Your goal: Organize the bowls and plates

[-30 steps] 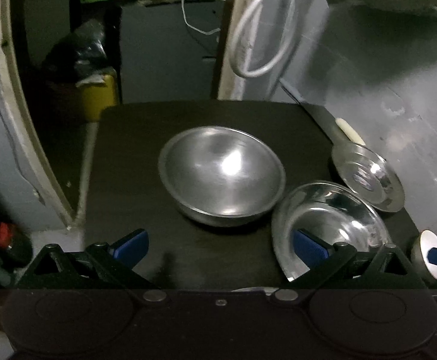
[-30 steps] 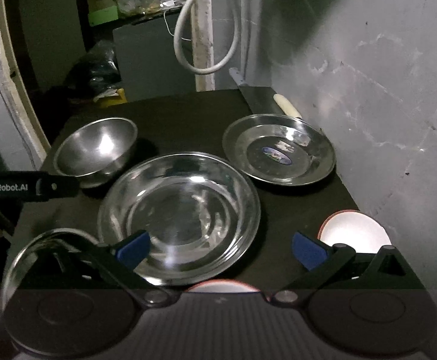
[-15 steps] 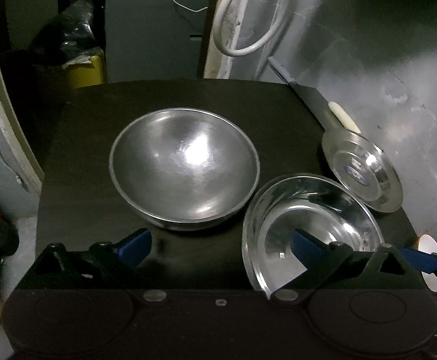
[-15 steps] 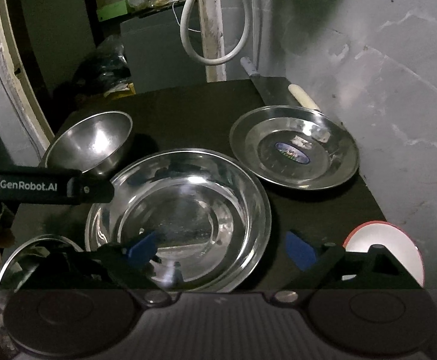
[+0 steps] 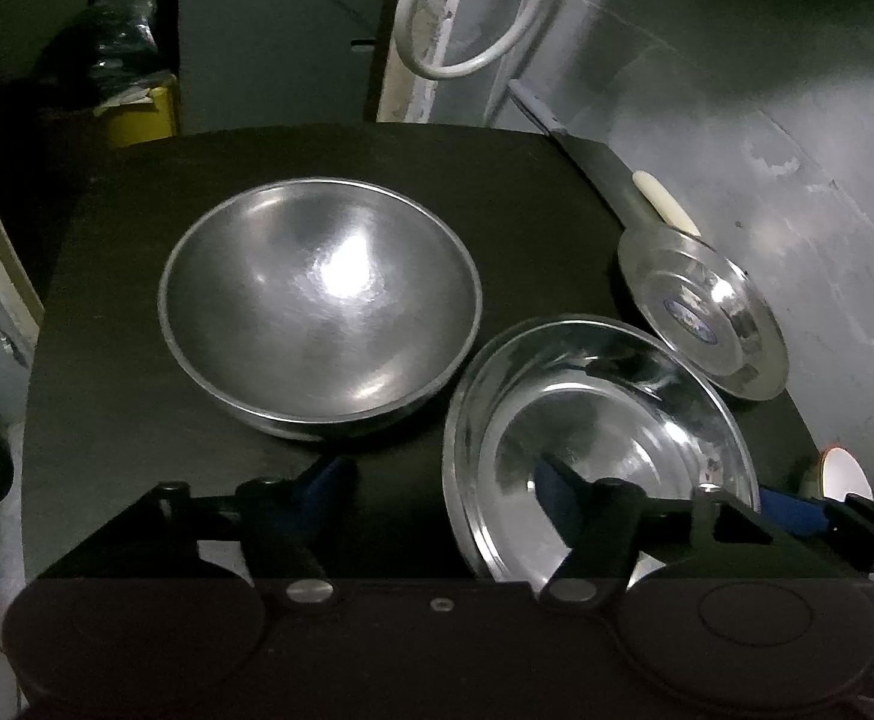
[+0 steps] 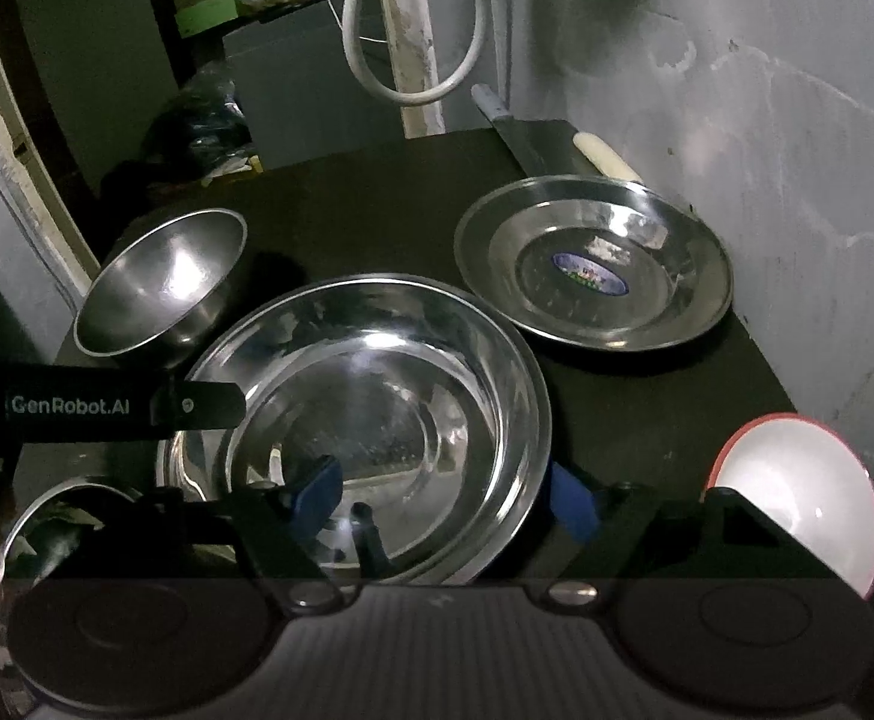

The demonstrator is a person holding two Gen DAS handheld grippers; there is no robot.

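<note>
A deep steel bowl (image 5: 320, 306) (image 6: 161, 282) stands on the black table. Right of it lies a wide shiny steel plate (image 5: 599, 438) (image 6: 365, 414). A flat steel plate with a blue sticker (image 5: 704, 318) (image 6: 593, 270) lies by the wall. A white bowl with a red rim (image 6: 797, 480) (image 5: 845, 474) is at the near right. My left gripper (image 5: 440, 477) is open, just short of the deep bowl and the shiny plate's left rim. My right gripper (image 6: 446, 495) is open, its jaws either side of the shiny plate's near right rim.
The grey wall (image 6: 767, 120) runs along the table's right side. A knife with a pale handle (image 6: 605, 159) lies at the far right. A white hose loop (image 6: 413, 30) hangs behind. Another steel dish (image 6: 71, 516) sits at the near left.
Both grippers have moved forward and down toward the dishes. The right gripper's jaws now straddle the shiny plate's near rim. The left gripper's jaws have narrowed somewhat.
</note>
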